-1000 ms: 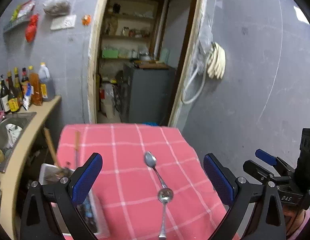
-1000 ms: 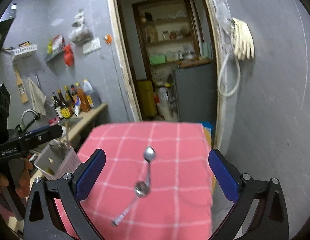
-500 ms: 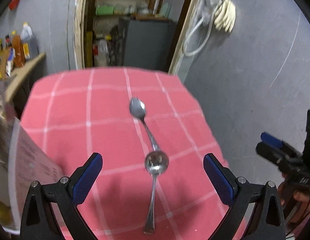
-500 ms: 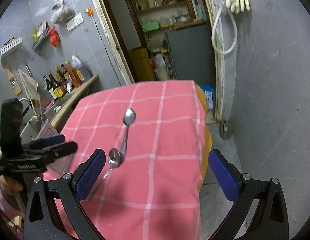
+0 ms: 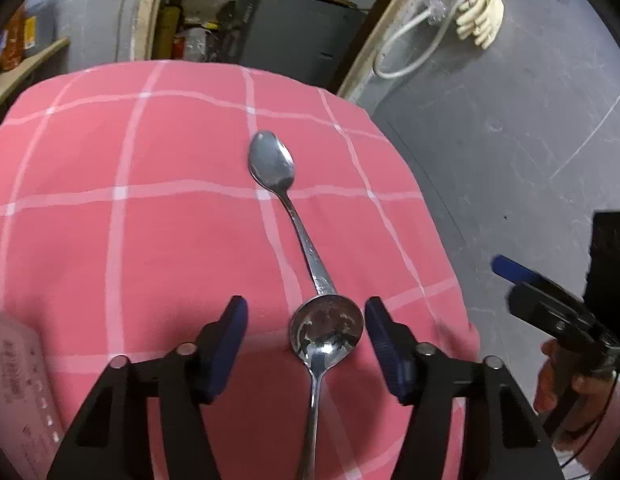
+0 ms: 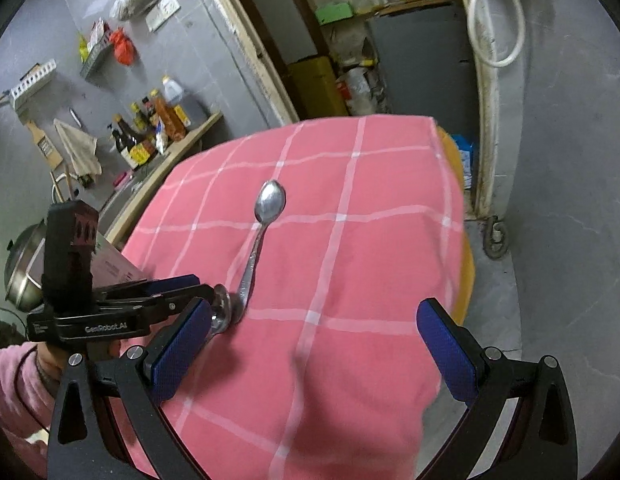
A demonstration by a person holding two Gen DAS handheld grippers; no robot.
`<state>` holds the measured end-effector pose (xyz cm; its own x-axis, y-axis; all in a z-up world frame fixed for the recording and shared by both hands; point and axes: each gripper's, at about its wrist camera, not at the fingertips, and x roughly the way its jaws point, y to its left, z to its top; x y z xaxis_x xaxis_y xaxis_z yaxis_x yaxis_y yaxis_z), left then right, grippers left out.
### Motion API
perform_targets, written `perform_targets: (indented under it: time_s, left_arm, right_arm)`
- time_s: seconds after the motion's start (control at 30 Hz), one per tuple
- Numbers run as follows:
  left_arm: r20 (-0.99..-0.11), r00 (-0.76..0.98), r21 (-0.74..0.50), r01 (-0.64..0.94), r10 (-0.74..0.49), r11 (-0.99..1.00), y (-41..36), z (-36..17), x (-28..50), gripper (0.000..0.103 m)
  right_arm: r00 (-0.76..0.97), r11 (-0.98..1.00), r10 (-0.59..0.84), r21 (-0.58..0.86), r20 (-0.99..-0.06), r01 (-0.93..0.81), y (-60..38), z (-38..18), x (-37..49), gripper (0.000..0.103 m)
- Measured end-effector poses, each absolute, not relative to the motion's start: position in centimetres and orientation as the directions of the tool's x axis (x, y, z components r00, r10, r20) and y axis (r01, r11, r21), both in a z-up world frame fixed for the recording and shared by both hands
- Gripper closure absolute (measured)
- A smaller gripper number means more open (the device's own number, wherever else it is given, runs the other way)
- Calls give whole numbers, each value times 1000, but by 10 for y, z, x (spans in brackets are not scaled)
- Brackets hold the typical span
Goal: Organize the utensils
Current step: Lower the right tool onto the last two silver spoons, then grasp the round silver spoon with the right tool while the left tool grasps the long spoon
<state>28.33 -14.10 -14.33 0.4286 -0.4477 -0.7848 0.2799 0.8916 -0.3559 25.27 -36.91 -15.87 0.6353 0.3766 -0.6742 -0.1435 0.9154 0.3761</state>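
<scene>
Two steel spoons lie end to end on the pink checked tablecloth (image 5: 170, 240). The far spoon (image 5: 272, 164) has an oval bowl and its handle runs toward me. The near spoon (image 5: 327, 328) has a round bowl, and its handle passes under my left gripper (image 5: 306, 344). The left jaws are closing with that bowl between them; the right pad is almost at the rim and the left pad stands clear of it. In the right wrist view the left gripper (image 6: 204, 288) sits low at the near spoon (image 6: 222, 308). My right gripper (image 6: 314, 346) hangs open over bare cloth.
A white box (image 5: 18, 380) stands at the table's left edge. Beyond it are a metal pot (image 6: 22, 272) and a counter with bottles (image 6: 150, 136). The cloth drops off at the table's right edge (image 6: 466, 272), with grey floor and a doorway behind.
Both grippers have come down toward the table and tilted more steeply. The left jaws have narrowed around the near spoon's bowl. The right jaws stayed wide.
</scene>
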Motion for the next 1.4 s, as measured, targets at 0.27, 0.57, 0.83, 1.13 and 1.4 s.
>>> perform_targets:
  time_s: [0.27, 0.57, 0.83, 1.13, 1.4]
  left_arm:
    - [-789, 391, -379, 298, -475, 876, -148, -155, 293, 69]
    - [-795, 366, -407, 268, -483, 873, -143, -162, 295, 96]
    - [-802, 436, -371, 174, -409, 912, -137, -154, 304, 100]
    - [-809, 451, -376, 95, -377, 922, -134, -154, 325, 100]
    - [-811, 467, -381, 38, -354, 924, -128, -156, 335, 100]
  right_arm:
    - [606, 912, 398, 367, -689, -182, -353, -169, 274, 2]
    - [576, 895, 440, 387, -689, -221, -342, -182, 306, 21]
    - [541, 872, 489, 390, -684, -295, -315, -188, 349, 38]
    - [496, 838, 540, 380, -680, -392, -290, -187, 403, 63]
    - [432, 795, 580, 366, -691, -483, -272, -188, 434, 76]
